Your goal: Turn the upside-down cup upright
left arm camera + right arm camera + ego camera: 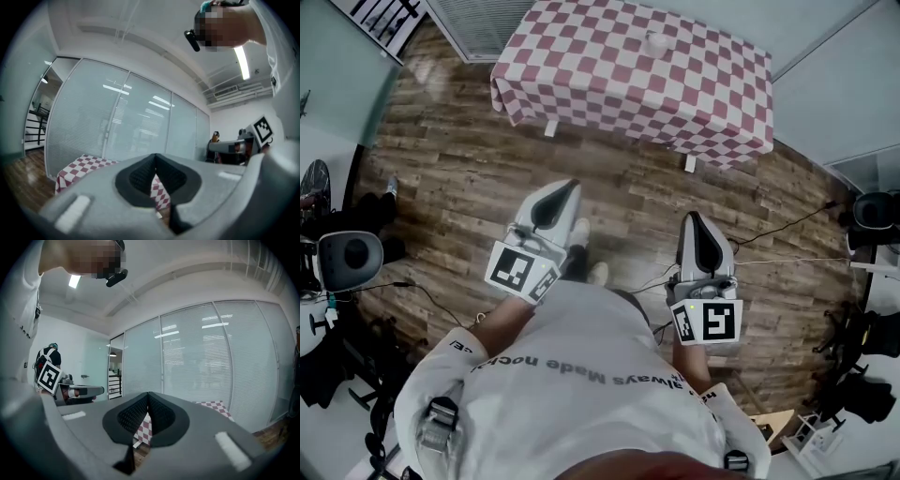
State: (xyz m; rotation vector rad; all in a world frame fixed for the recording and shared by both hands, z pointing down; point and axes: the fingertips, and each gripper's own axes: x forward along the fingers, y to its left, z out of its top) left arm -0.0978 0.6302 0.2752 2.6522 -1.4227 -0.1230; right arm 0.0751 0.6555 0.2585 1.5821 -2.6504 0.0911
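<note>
Cup (656, 42): small, whitish, top centre of frame on red/white checked counter (572, 70); orientation too small to tell. Left claw (565, 192) & right claw (694, 225): jaws together, nothing btwn, well apart from cup.

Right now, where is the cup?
In the head view, the white cup sits on the checkered table near its far edge, well ahead of the left gripper and right gripper.
</note>
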